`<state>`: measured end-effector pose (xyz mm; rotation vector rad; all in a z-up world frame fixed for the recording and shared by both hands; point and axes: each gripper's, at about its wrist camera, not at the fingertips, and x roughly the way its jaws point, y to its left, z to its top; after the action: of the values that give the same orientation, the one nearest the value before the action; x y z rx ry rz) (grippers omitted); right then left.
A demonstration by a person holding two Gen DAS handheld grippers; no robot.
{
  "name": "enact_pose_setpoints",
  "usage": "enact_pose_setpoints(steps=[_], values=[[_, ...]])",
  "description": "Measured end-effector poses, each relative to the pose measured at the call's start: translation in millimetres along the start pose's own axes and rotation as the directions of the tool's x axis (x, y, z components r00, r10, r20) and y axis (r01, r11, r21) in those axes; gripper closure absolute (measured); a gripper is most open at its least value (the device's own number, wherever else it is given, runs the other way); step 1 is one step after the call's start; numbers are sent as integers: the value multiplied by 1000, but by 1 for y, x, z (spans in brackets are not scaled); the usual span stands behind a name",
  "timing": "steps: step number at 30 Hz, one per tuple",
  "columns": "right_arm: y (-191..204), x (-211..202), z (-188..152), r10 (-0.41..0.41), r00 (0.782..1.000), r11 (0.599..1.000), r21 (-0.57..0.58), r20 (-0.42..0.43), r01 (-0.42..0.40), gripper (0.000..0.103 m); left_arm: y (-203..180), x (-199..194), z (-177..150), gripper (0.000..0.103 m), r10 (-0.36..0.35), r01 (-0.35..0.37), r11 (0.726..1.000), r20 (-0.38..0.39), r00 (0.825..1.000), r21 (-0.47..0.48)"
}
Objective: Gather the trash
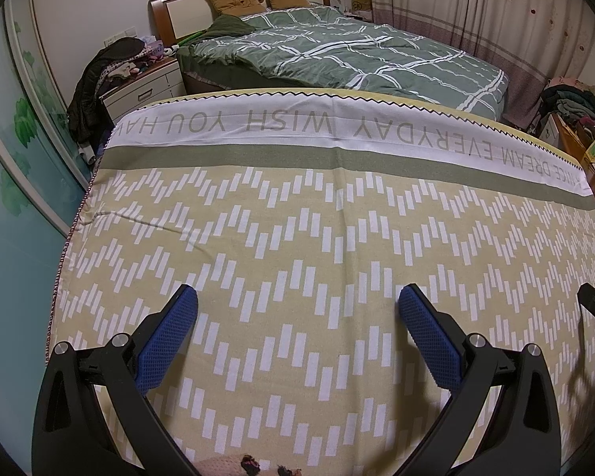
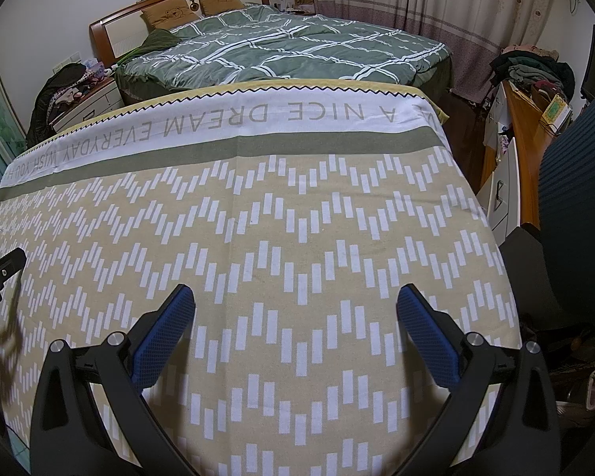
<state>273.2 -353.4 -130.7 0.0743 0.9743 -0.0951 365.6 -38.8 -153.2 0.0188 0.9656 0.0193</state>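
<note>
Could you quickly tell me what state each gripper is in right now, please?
Left gripper: open, holding nothing.
Right gripper: open, holding nothing.

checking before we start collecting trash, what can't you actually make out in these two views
- Pinkish item, left wrist view: cut off by the bottom edge; identity unclear.
- Blurred shape, right wrist view: smeared at the left edge, unreadable.
- Nightstand clutter: too small to tell trash from belongings.
- Desk pile: half hidden, jumbled.
- Patterned cloth: no trash visible on it.
</note>
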Motion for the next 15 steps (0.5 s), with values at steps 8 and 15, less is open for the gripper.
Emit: enact_pose_setpoints(steps=[8, 15], values=[[0, 0, 0, 0, 1000, 1000, 0, 0, 0, 5, -1, 1, 1, 3, 0, 0, 1000, 0, 1000, 0], [0, 0, 0, 0, 1000, 1000, 0, 0, 0, 5, 0, 1, 0, 3, 0, 0, 1000, 0, 1000, 0]])
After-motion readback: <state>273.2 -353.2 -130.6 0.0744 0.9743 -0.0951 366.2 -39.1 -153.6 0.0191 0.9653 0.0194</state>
